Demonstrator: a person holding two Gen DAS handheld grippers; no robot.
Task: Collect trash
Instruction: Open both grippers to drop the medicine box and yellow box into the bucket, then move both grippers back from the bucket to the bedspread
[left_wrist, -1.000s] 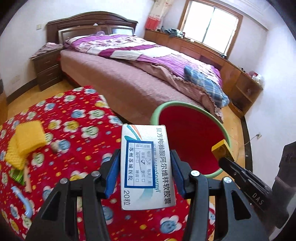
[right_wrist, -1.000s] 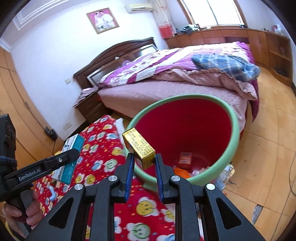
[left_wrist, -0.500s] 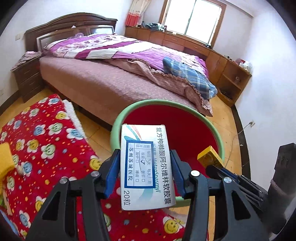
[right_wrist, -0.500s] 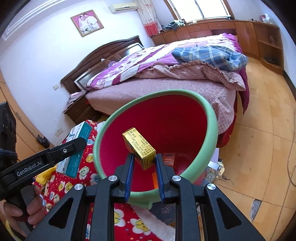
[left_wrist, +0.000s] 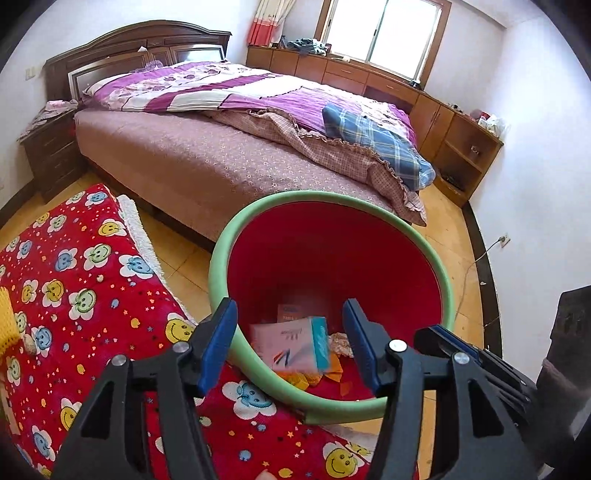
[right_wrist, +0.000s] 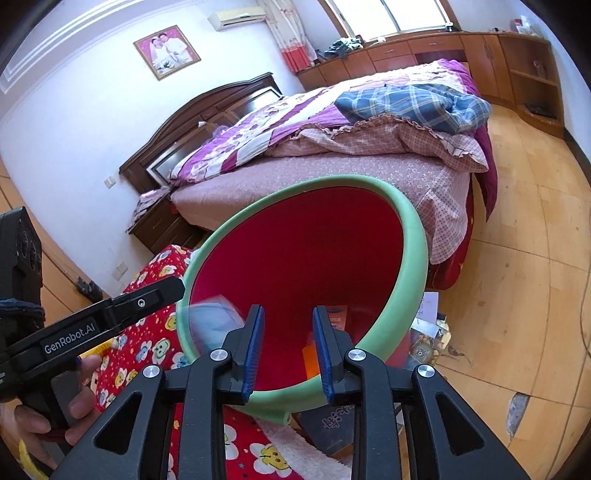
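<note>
With both claws poised over the bin, L gripper (left_wrist: 290, 339) is spread wide w/ nothing between its blue pads, and R gripper (right_wrist: 288, 345) is likewise released and bare. Just below, the medicine box (left_wrist: 291, 349) lies inside the red bin (left_wrist: 332, 258), on top of orange scraps at the bottom; in the right wrist view it's a blurred pale shape by the green rim (right_wrist: 212, 319). Bin sits just beside the red smiley blanket (left_wrist: 85, 273). Farther back, the bed (left_wrist: 221, 147) w/ purple quilt, then window (left_wrist: 380, 33).
</note>
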